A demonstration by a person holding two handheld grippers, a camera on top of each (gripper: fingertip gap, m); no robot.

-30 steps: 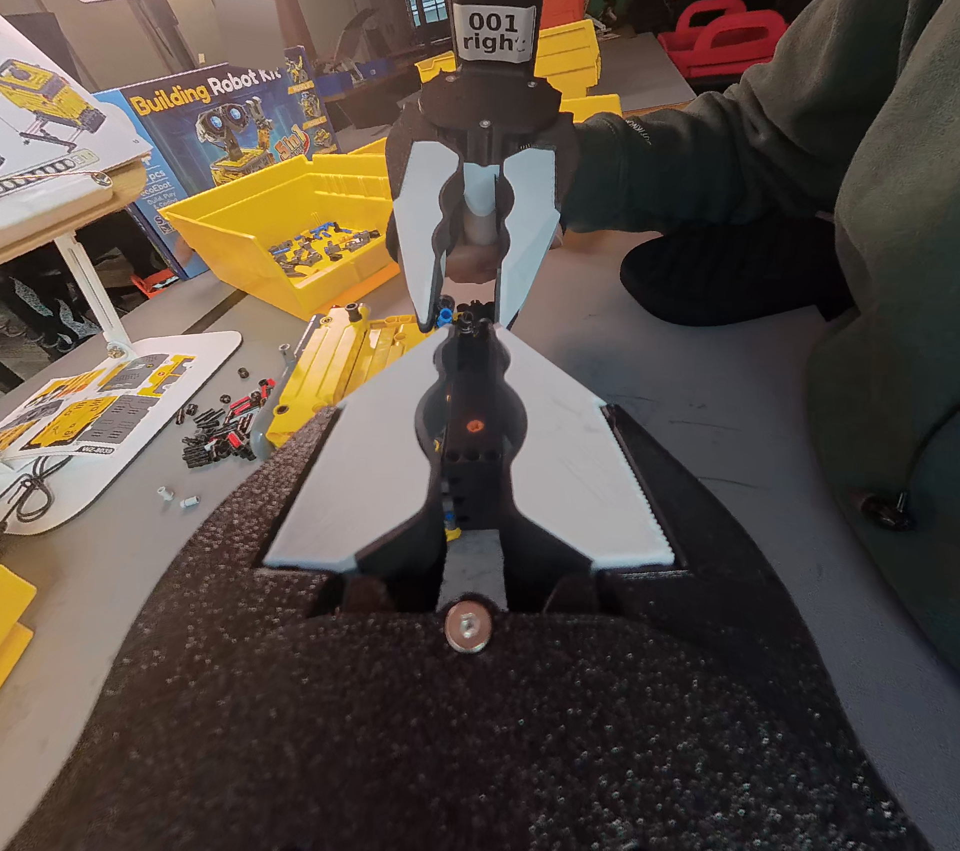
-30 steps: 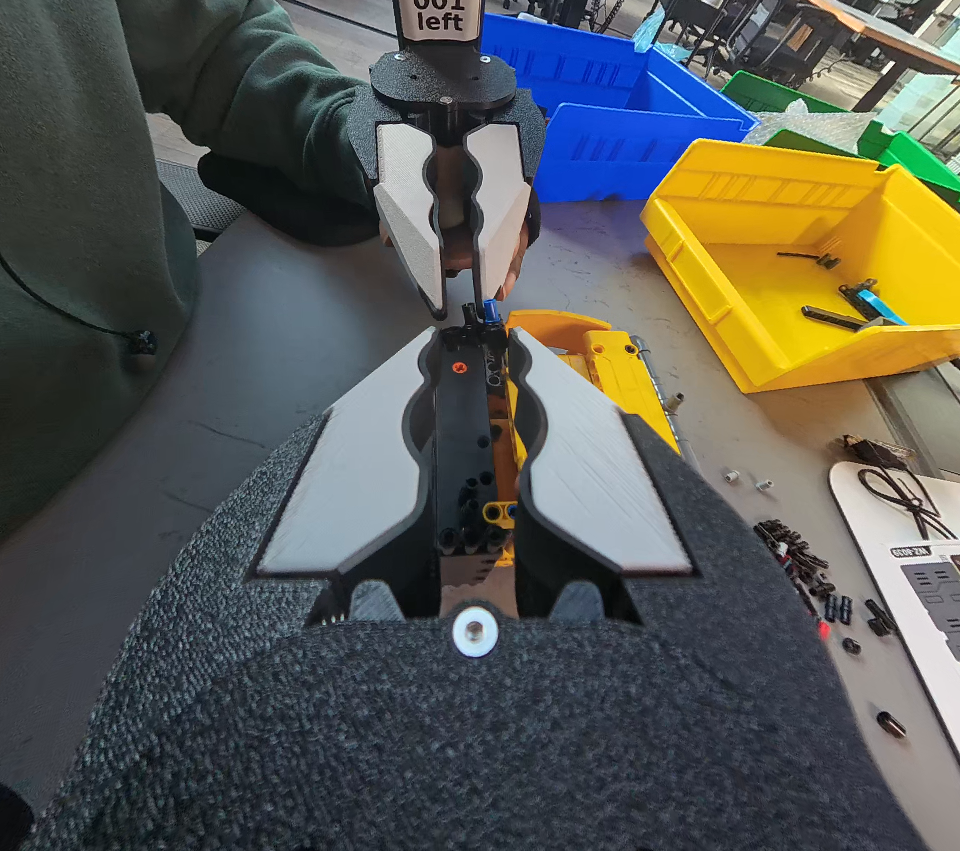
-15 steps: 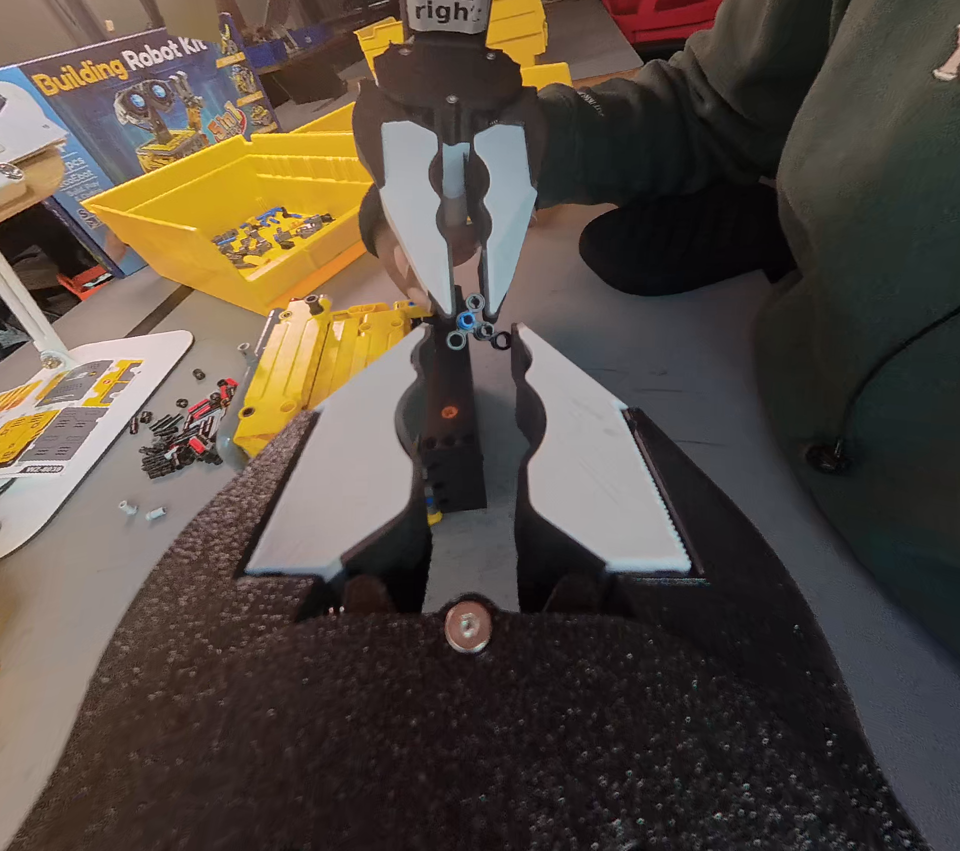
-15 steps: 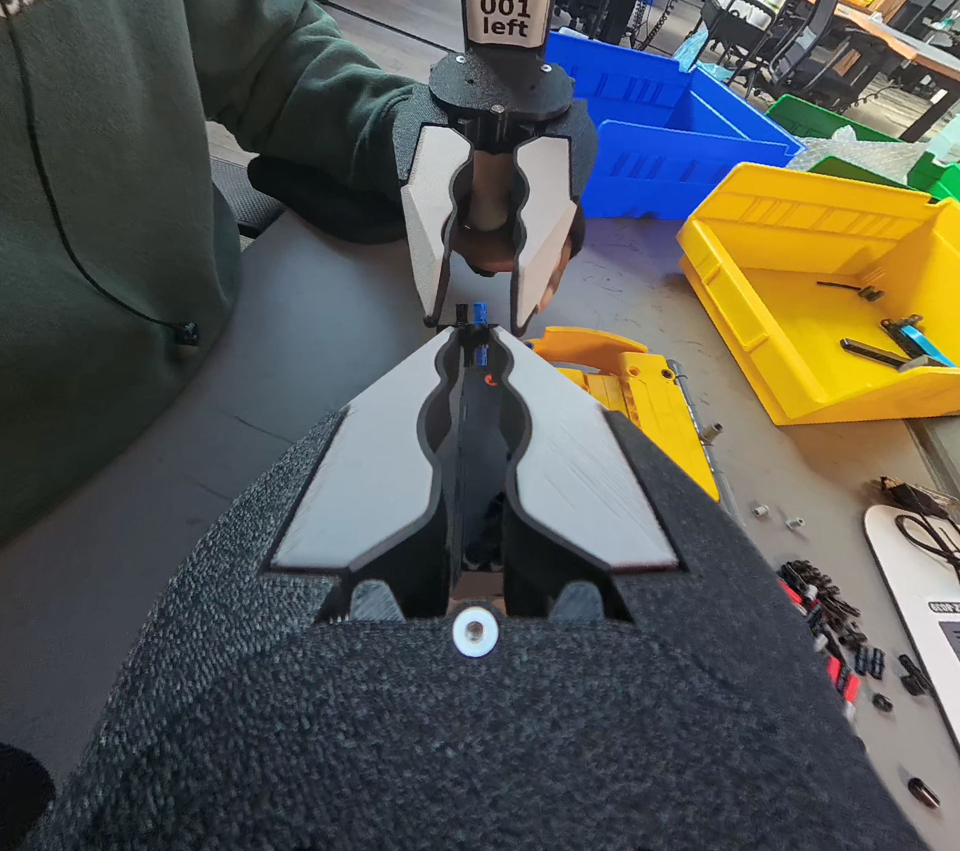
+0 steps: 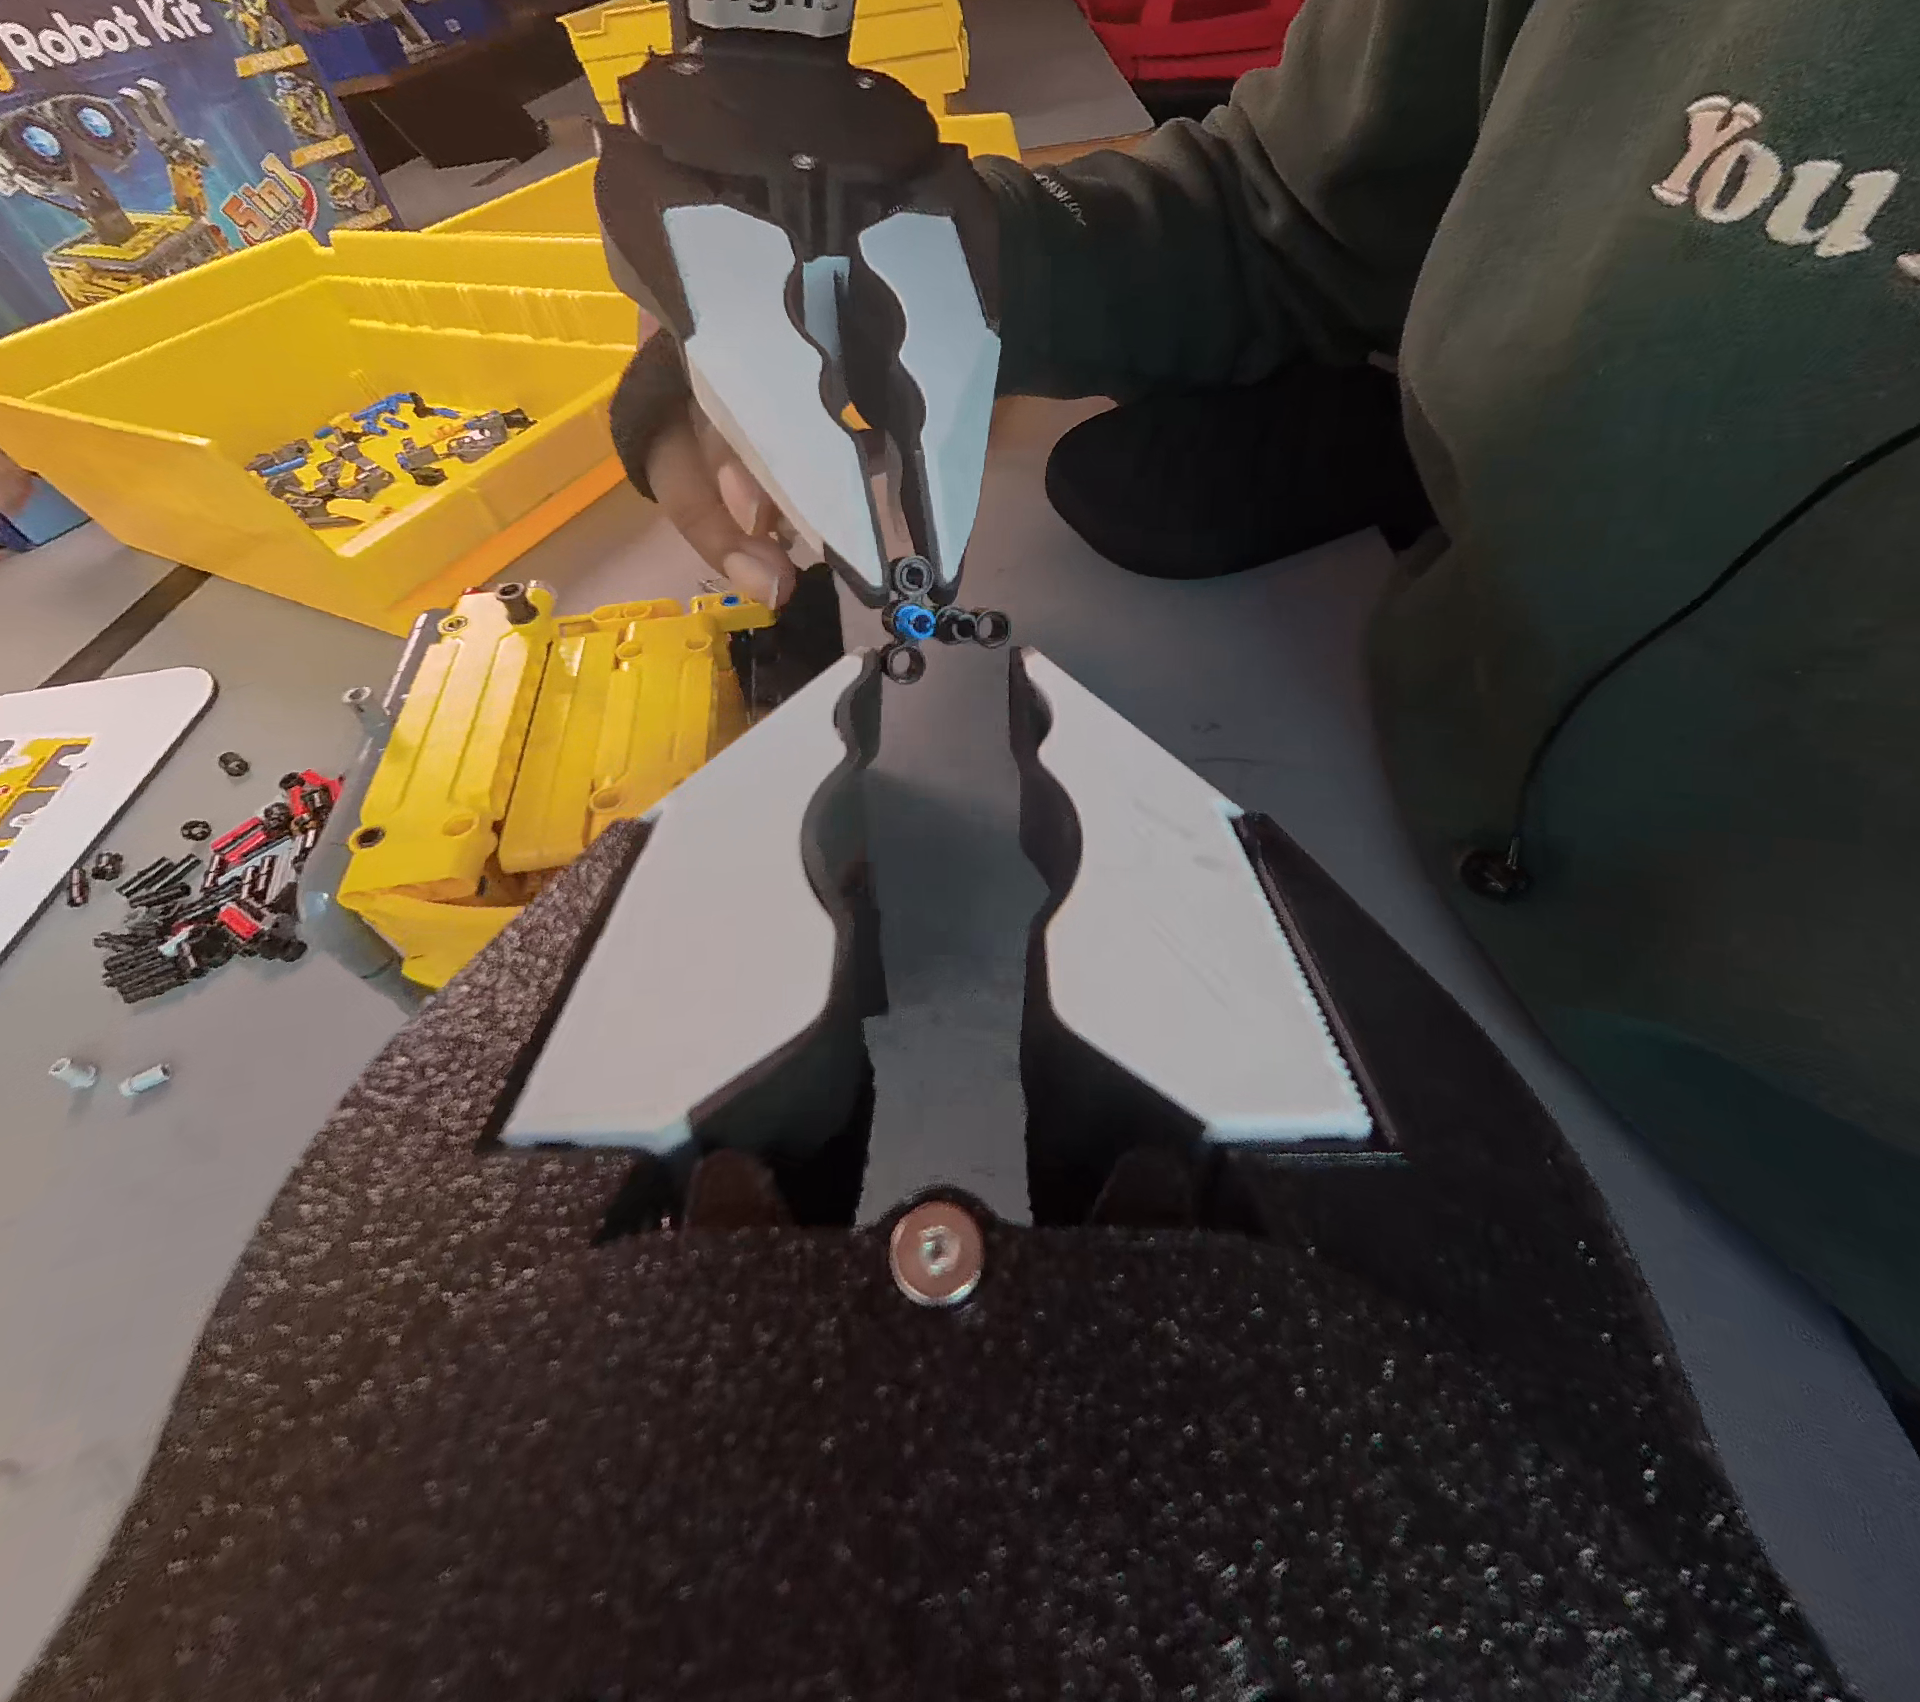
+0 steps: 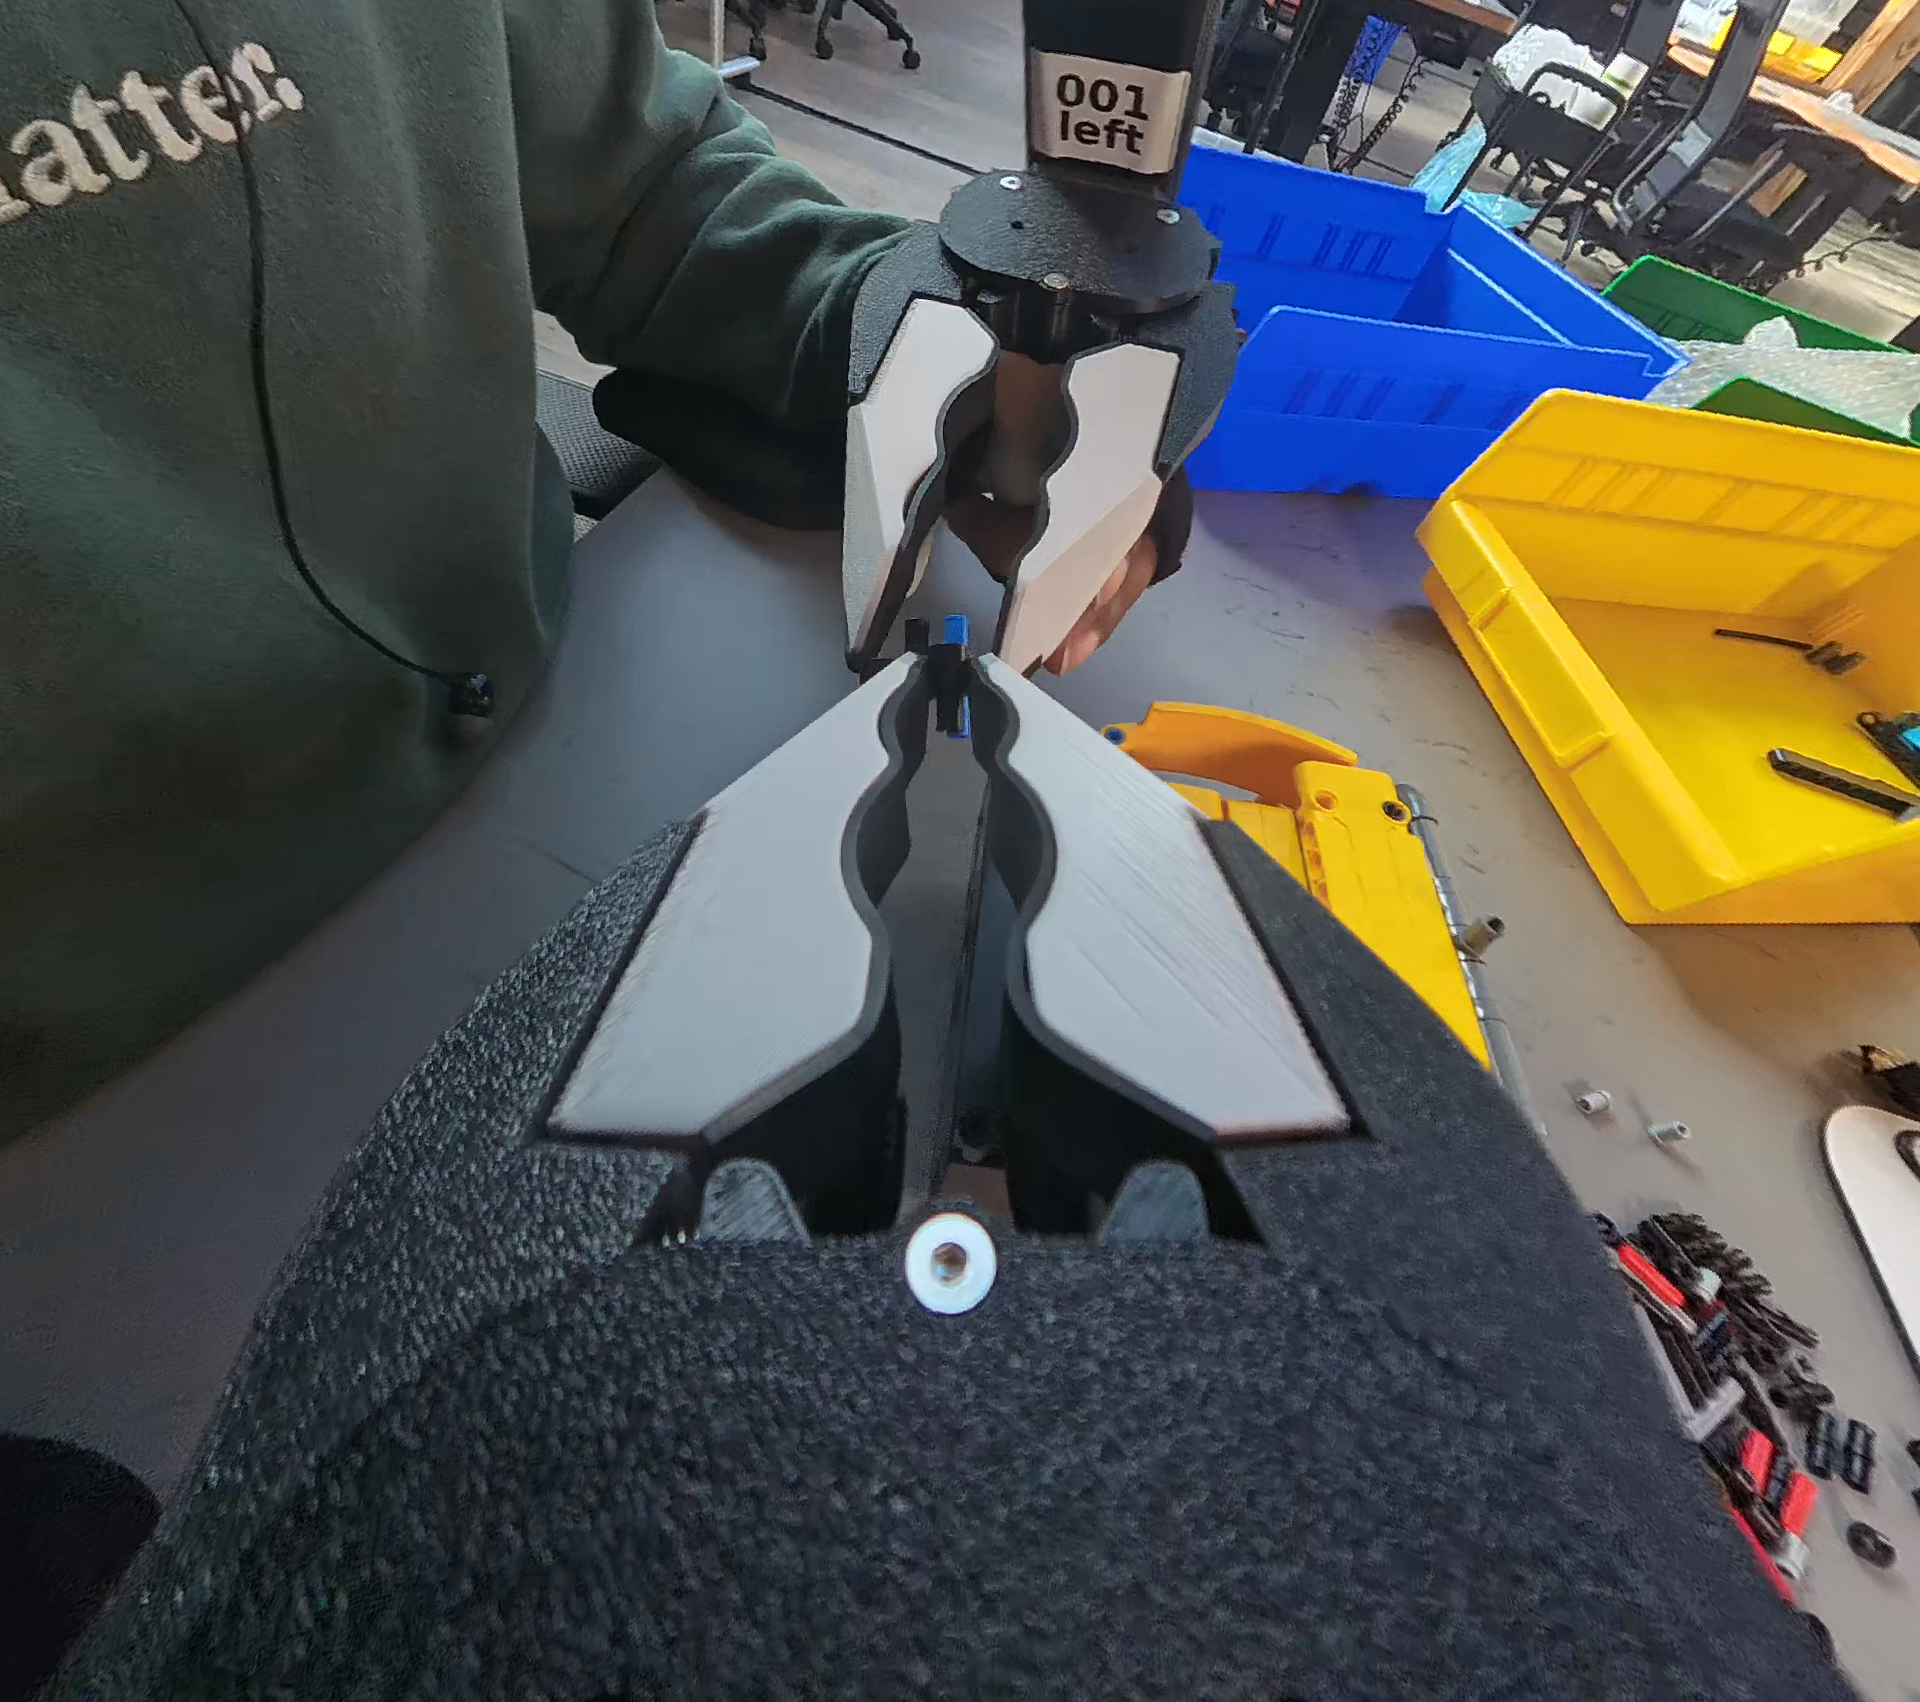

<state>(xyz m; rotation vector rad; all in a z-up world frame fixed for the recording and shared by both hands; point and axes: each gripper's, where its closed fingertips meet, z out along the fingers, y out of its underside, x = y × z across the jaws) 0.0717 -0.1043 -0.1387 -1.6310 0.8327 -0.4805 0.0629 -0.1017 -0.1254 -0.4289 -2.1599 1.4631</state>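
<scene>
**Right gripper pinches a small connector, left gripper spread in front of it**

The two grippers face each other tip to tip above the grey table [image 5: 1247,769]. The right gripper [image 6: 948,665] has its fingers pressed almost together on a small black connector [image 5: 925,618], a cluster of round black rings with a blue pin through the middle. The piece sits at the very tips of the fingers and is held clear of the table.

The left gripper [image 5: 943,663] is spread, and the gap between its fingers is empty. Its tips sit level with the lowest ring of the connector. That ring lies just beside the inner edge of one fingertip; whether the two touch I cannot tell.

A yellow brick-built assembly [image 5: 540,769] lies on the table just beside the left gripper, and neither gripper touches it. Beyond it stands a yellow bin [image 5: 260,551] holding small black, grey and blue parts, with the printed kit box [image 5: 177,125] behind. Near the assembly lies a loose heap of black and red pins [image 5: 208,883], two small grey bushes [image 5: 104,1076] and the corner of a white instruction sheet [image 5: 62,779].

In the right wrist view, blue bins [image 6: 1403,364] stand at the back of the table. A second yellow bin [image 6: 1662,717] with a few dark parts stands well apart from the grippers. The person's green sleeves [image 5: 1299,218] reach in behind both tools.
</scene>
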